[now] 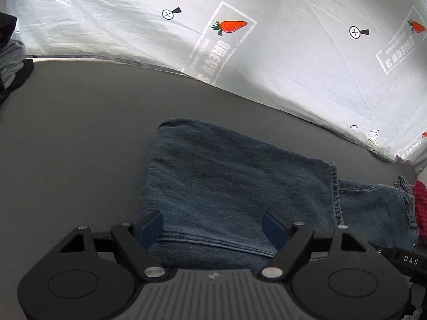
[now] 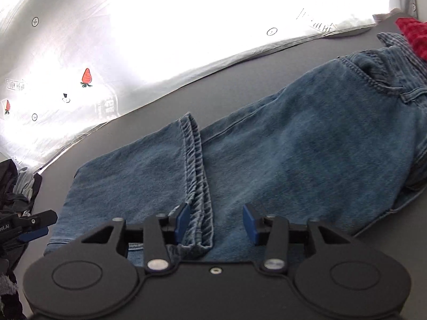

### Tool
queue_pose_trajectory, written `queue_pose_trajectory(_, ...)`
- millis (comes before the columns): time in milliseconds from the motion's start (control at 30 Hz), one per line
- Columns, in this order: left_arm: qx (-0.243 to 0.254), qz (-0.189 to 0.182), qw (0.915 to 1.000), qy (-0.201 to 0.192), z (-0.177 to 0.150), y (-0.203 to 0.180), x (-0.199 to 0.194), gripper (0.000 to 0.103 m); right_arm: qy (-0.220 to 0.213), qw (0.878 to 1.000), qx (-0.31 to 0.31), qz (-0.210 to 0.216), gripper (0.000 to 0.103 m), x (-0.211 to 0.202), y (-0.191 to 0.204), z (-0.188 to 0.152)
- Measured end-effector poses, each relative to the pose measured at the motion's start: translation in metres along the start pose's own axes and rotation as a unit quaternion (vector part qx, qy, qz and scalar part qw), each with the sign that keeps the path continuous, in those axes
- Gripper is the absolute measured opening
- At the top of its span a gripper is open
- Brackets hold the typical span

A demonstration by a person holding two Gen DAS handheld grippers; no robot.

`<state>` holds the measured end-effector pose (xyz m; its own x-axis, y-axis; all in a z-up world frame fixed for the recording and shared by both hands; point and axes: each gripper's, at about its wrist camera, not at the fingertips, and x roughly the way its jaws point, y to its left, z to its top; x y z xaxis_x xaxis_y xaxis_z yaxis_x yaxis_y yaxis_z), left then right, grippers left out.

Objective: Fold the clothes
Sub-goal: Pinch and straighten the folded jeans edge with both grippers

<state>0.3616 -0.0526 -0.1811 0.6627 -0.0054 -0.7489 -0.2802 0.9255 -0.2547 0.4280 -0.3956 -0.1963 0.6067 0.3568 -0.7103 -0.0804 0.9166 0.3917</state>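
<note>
Dark grey matte tabletop (image 1: 80, 138) is taking up most of both views, backed by a wrinkled white sheet printed with carrots, strawberries and small crosshair marks (image 1: 293, 53), which is glowing brightly in the right wrist view. Faded blue denim jeans (image 2: 293, 146) are lying flat on that surface, already doubled once — the leg hems (image 2: 196, 176) are resting on top of the thigh area, with the fold edge (image 1: 170, 125) lying toward the far left in the left wrist view and the waistband and pocket (image 2: 373, 80) lying toward the right. The left gripper (image 1: 213, 228) is hovering over the near edge of the folded leg with its blue pads spread wide and nothing between them. The right gripper (image 2: 217, 225) is standing partly open just above the stacked hems; the cloth is lying beneath the pads rather than being pinched, so neither claw is gripping anything. I judge the first fold to be finished and released, while at least one more fold seems to be remaining to make a compact bundle. A heap of dark and grey garments (image 2: 18, 194) is sitting at the left, and a red waffle-knit cloth (image 2: 416, 37) with a striped piece is lying beyond the waistband — whether those are waiting or done, I cannot tell.
</note>
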Motion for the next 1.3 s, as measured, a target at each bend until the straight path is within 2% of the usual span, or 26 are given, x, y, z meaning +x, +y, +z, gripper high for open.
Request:
queue_pose_trajectory(33, -0.004, 0.013, 0.9999, 0.004, -0.001, 0.008, 0.002, 0.078, 0.009, 1.0, -0.002, 0.003, 0.051, 0.007, 0.003, -0.002)
queue_pose_trajectory(100, -0.01, 0.026, 0.9994, 0.02, -0.003, 0.021, 0.007, 0.068, 0.025, 1.0, -0.004, 0.009, 0.054, 0.02, 0.009, -0.005)
queue_pose_trajectory(200, -0.053, 0.028, 0.9973, 0.042, -0.009, 0.041, 0.013, 0.068, 0.035, 0.999, 0.026, 0.029, 0.057, 0.029, 0.009, -0.003)
queue_pose_trajectory(300, -0.034, 0.036, 0.9973, 0.054, -0.017, 0.042, 0.02, 0.068, 0.041, 0.996, 0.059, 0.061, 0.072, 0.035, 0.008, 0.0)
queue_pose_trajectory(433, -0.013, 0.041, 0.9977, 0.051, -0.018, 0.039, 0.02, 0.069, 0.047, 0.992, 0.085, 0.078, 0.075, 0.038, 0.008, 0.001)
queue_pose_trajectory(567, -0.006, 0.04, 0.9981, 0.048, -0.018, 0.04, 0.019, 0.069, 0.049, 0.984, 0.12, 0.123, 0.082, 0.037, 0.005, 0.001)
queue_pose_trajectory(667, 0.005, 0.047, 0.9979, 0.044, -0.02, 0.037, 0.02, 0.069, 0.05, 0.985, 0.112, 0.117, 0.082, 0.036, 0.009, 0.003)
queue_pose_trajectory(733, 0.006, 0.049, 0.9979, 0.041, -0.02, 0.037, 0.02, 0.07, 0.054, 0.991, 0.086, 0.085, 0.082, 0.038, 0.017, 0.002)
queue_pose_trajectory(833, -0.005, 0.045, 0.9983, 0.036, -0.02, 0.037, 0.017, 0.065, 0.051, 0.998, 0.024, 0.027, 0.076, 0.044, 0.035, -0.004)
queue_pose_trajectory(867, -0.015, 0.04, 0.9985, 0.033, -0.021, 0.038, 0.015, 0.055, 0.049, 0.999, 0.002, 0.017, 0.072, 0.044, 0.042, -0.005)
queue_pose_trajectory(900, -0.027, 0.036, 0.9985, 0.03, -0.022, 0.037, 0.014, 0.051, 0.046, 0.999, -0.022, 0.003, 0.062, 0.044, 0.048, -0.007)
queue_pose_trajectory(933, -0.033, 0.034, 0.9985, 0.027, -0.022, 0.037, 0.013, 0.049, 0.041, 0.998, -0.043, -0.013, 0.039, 0.045, 0.053, -0.009)
queue_pose_trajectory(967, -0.038, 0.033, 0.9984, 0.025, -0.022, 0.038, 0.012, 0.046, 0.038, 0.998, -0.049, -0.018, 0.027, 0.042, 0.054, -0.01)
queue_pose_trajectory(1033, -0.061, 0.022, 0.9976, 0.024, -0.02, 0.043, 0.009, 0.042, 0.028, 0.999, -0.027, 0.001, 0.016, 0.031, 0.046, -0.01)
queue_pose_trajectory(1100, -0.094, -0.002, 0.9952, 0.026, -0.016, 0.054, 0.005, 0.041, 0.017, 0.999, 0.027, 0.033, 0.015, 0.013, 0.035, -0.009)
queue_pose_trajectory(1167, -0.11, -0.009, 0.9934, 0.031, -0.016, 0.061, 0.002, 0.041, 0.009, 0.998, 0.045, 0.051, 0.014, -0.006, 0.031, -0.011)
queue_pose_trajectory(1233, -0.112, -0.004, 0.993, 0.038, -0.018, 0.066, 0.0, 0.046, 0.012, 0.999, 0.019, 0.043, 0.014, -0.015, 0.035, -0.021)
queue_pose_trajectory(1300, -0.089, 0.014, 0.9947, 0.051, -0.02, 0.064, 0.001, 0.057, 0.033, 0.999, -0.027, 0.009, 0.015, -0.006, 0.042, -0.035)
